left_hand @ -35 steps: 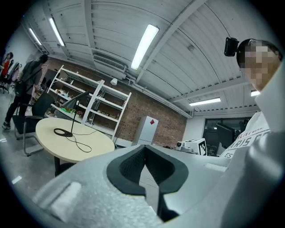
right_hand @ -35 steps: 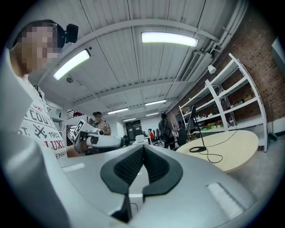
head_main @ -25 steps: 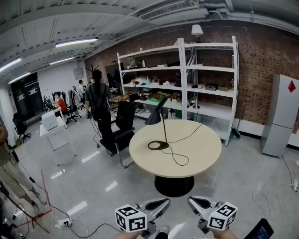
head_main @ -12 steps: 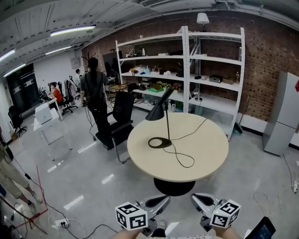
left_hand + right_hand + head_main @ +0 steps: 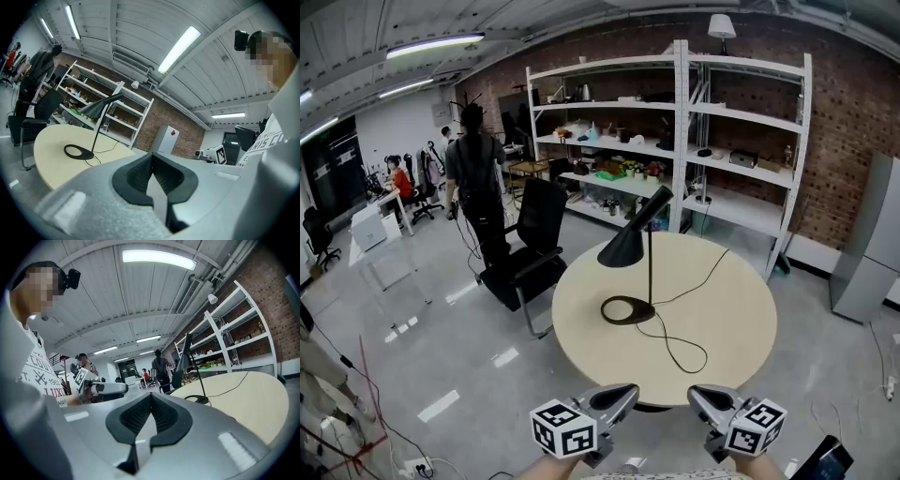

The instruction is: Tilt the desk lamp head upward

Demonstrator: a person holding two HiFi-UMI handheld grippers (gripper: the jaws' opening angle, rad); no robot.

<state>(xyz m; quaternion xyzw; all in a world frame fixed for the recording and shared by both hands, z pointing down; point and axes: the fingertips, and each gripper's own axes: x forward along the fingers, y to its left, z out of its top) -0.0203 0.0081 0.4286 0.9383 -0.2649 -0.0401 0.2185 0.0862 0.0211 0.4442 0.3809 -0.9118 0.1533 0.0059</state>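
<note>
The desk lamp head [image 5: 628,248], a black cone, hangs slanted downward over the left half of the round table [image 5: 741,319]. It is carried by a short arm that runs up to the top of a thin upright stem [image 5: 650,267]. The ring-shaped base [image 5: 627,310] lies flat near the table's middle. The cord [image 5: 675,342] loops from the base toward the table's near edge, then trails off across its far right side.

Both grippers are off the table at its near edge, well apart from the lamp. The left gripper [image 5: 628,390] and the right gripper [image 5: 695,395] each have their jaws closed together with nothing between them.

The step in hand looks like the approach. To do it well, the jaws probably need to open before they reach over the table. One gripper could pin the base or stem, since the thin ring may slide or tip. The other could take the cone's rim or its arm and raise it slowly about the joint at the stem's top. Coming in above the cord loop avoids snagging it.

An office chair [image 5: 530,248] stands at the table's left side.
</note>
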